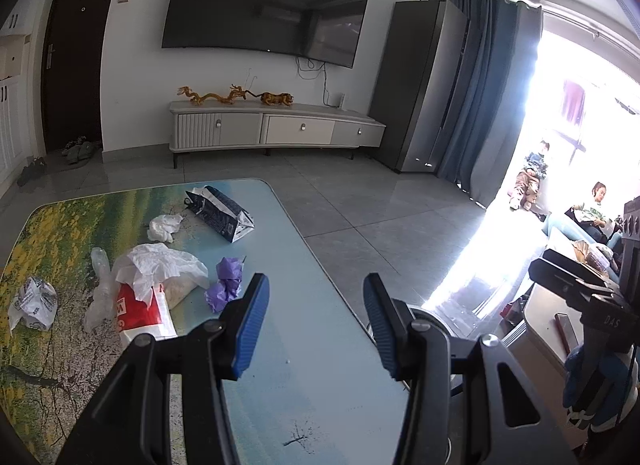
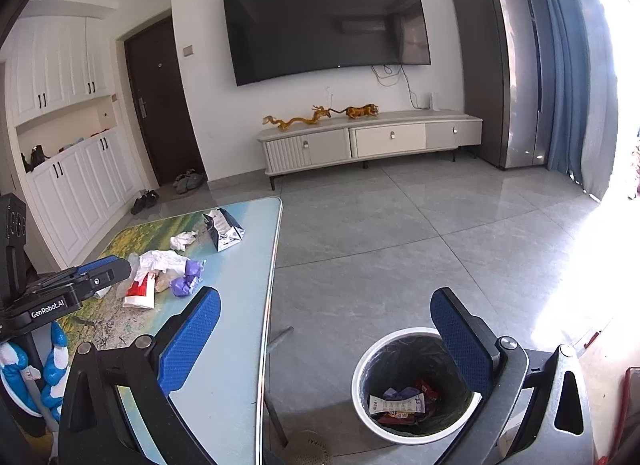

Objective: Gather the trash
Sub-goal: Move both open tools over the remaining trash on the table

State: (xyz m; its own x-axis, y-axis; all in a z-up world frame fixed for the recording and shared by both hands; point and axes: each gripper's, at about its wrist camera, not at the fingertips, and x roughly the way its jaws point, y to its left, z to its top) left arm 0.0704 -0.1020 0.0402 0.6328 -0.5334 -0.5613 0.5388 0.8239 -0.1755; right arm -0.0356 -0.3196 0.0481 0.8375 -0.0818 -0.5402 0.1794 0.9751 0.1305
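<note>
Both my grippers empty, trash ahead and below.
Left wrist: my left gripper (image 1: 316, 321) gapes empty, purple wrapper (image 1: 226, 279) just left of its tip. Right wrist: my right gripper (image 2: 326, 339) spread wide, empty, bin (image 2: 412, 385) beneath its right finger.

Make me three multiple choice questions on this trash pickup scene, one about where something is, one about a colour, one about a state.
1. Where does the white round trash bin stand?
A. on the floor beside the table
B. on the table
C. on the TV cabinet

2. What colour is the crumpled paper nearest the left tool?
A. green
B. purple
C. orange

3. How is the right tool?
A. shut on a carton
B. shut, empty
C. open, empty

Answers: 1 A, the bin sits on grey tiles by the glass-topped picture table. 2 B, it is purple. 3 C, wide jaws, nothing between.
</note>
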